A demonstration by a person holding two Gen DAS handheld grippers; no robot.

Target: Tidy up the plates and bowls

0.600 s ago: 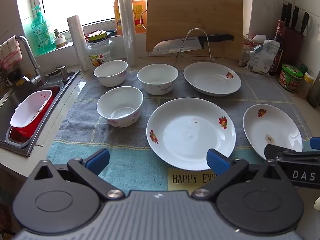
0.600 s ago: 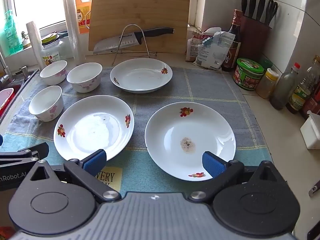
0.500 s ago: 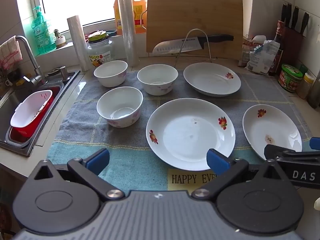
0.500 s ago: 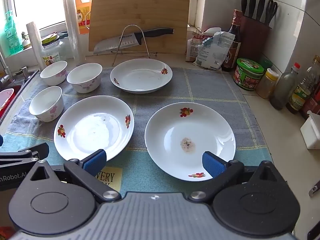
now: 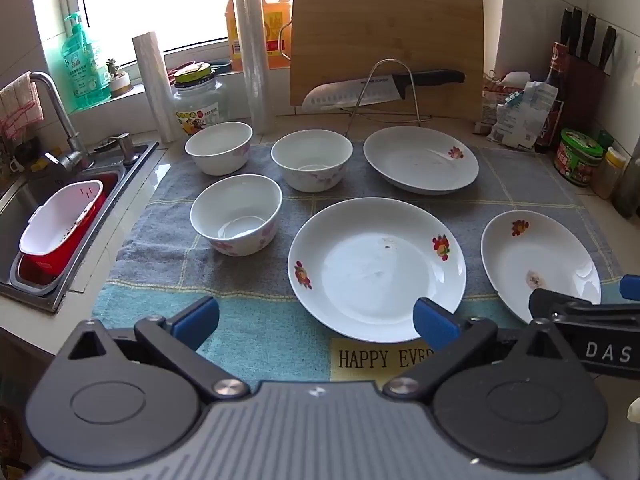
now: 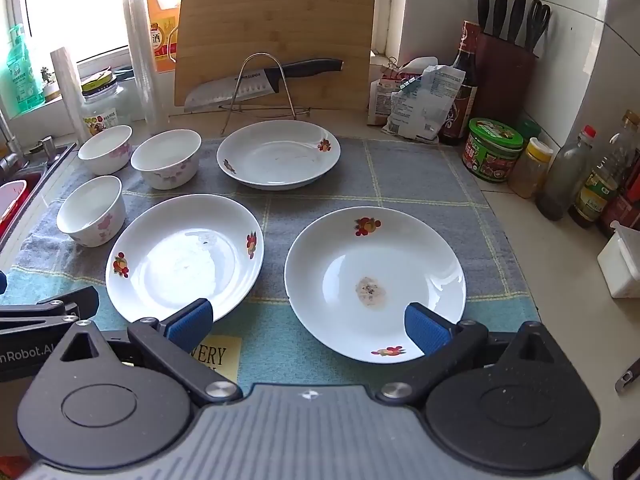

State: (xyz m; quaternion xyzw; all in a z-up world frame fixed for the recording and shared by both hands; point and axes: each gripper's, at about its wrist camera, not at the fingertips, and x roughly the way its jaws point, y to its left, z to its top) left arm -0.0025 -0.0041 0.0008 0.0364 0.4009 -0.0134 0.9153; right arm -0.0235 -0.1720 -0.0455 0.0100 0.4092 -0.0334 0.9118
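— Dishes first: where do they sit?

— All on the checked cloth [image 5: 500, 200] over the table [image 6: 560, 320]. From the left wrist view, three white bowls cluster at ten to eleven o'clock: far-left bowl [image 5: 219, 147], middle bowl [image 5: 311, 165], near bowl [image 5: 236, 213]. None touch each other.

— And the plates?

— Far plate [image 5: 421, 159] at one o'clock, just beside the middle bowl. Centre plate [image 5: 376, 268] lies dead ahead at twelve, close in. Stained plate [image 6: 375, 282] sits at three o'clock from it, apart, with a brownish smear in its well.

— Tools?

— Left tool [image 5: 316, 320] hangs over the cloth's near edge with its jaws spread wide, nothing between them; its right pad overlaps the centre plate's near rim in the picture, contact unclear. Right tool [image 6: 308, 320] is likewise released, blue pads wide, the stained plate's near rim lying between them from this angle, not gripped.

— Behind?

— Knife [image 6: 264, 78] on a wire stand against the cutting board [image 6: 276, 40].
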